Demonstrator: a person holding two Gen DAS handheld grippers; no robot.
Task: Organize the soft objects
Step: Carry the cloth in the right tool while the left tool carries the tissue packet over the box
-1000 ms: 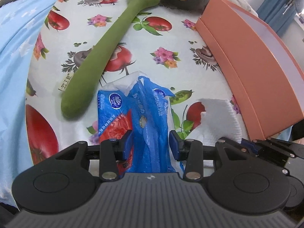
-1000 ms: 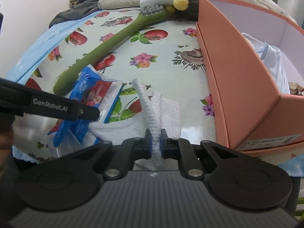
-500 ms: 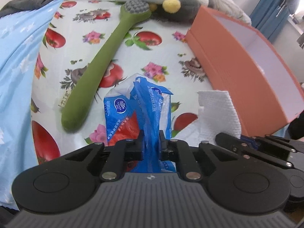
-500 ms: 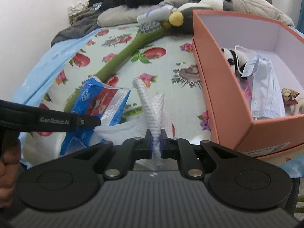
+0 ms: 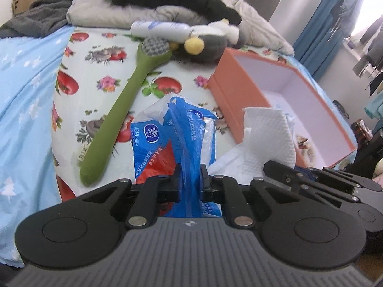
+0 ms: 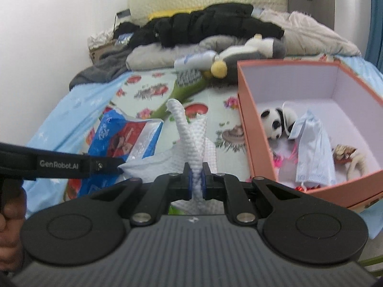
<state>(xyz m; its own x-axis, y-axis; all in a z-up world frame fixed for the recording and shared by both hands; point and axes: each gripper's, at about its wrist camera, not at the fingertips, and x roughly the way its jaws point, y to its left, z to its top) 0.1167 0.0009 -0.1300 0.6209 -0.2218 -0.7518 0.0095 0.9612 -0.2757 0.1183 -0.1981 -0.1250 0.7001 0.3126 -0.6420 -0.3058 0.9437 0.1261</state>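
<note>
A second ago the left gripper [image 5: 190,179] stood open around the blue tissue pack [image 5: 167,141]; now it is pinched shut on the crinkly plastic, and the pack hangs off the bed. The right gripper [image 6: 195,179] still squeezes the white cloth [image 6: 191,143], and it too has come up. So both soft things are picked up and look ready to go in the orange box [image 6: 253,143].

The pack is shiny, thin and wrinkled, blue with a red patch. The cloth is bumpy like a waffle and flops over in folds. The box is stiff card with straight walls, at the right side of the bed. A fuzzy toy panda [image 6: 275,122] and a pale cloth mask [image 6: 313,148] lie inside. A long green brush [image 5: 119,124] lies on the flowery sheet [image 5: 100,55].
</note>
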